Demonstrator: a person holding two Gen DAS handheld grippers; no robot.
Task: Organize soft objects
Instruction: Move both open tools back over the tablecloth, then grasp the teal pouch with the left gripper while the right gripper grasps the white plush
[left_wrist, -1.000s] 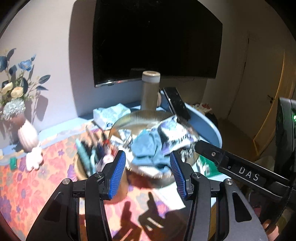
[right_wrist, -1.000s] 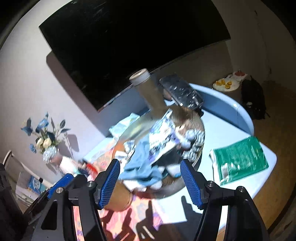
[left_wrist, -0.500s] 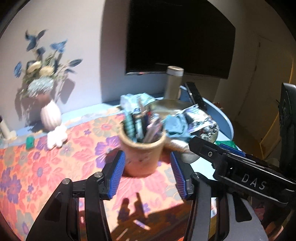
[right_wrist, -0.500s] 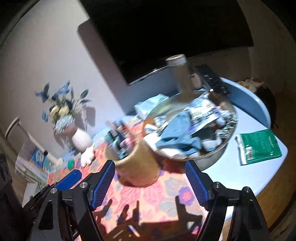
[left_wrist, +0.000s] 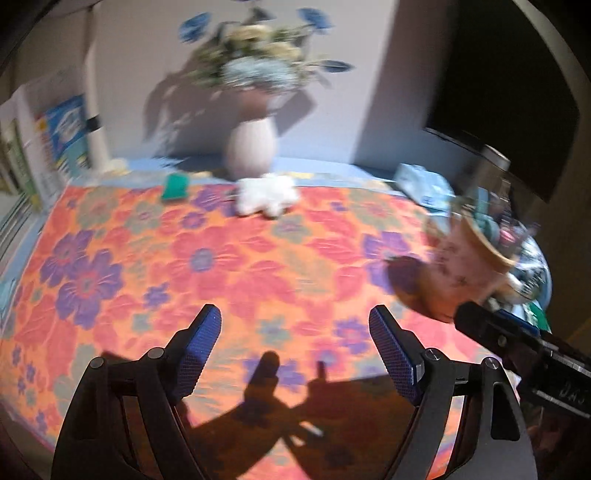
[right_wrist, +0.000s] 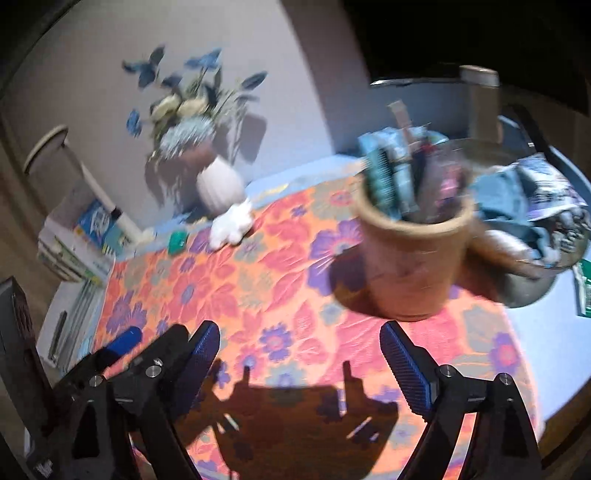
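A small white plush toy (left_wrist: 266, 194) lies on the floral tablecloth (left_wrist: 207, 258) in front of a white vase (left_wrist: 251, 147); it also shows in the right wrist view (right_wrist: 233, 223). A blue cloth (right_wrist: 506, 195) lies with printed wrappers in a metal bowl (right_wrist: 532, 269) at the right. My left gripper (left_wrist: 295, 332) is open and empty above the cloth, well short of the plush. My right gripper (right_wrist: 299, 345) is open and empty, in front of the clay pot (right_wrist: 410, 258).
The clay pot (left_wrist: 461, 273) holds combs and pens. A small green block (left_wrist: 174, 186) lies left of the plush. Books (right_wrist: 74, 251) are stacked at the far left. A tall cylinder (right_wrist: 480, 103) and a dark TV stand behind. A green packet (right_wrist: 583, 291) lies at the table's right edge.
Both views have swung left, away from the bowl toward the vase and the white plush. Both grippers stay open and empty; the left one now shows wider.
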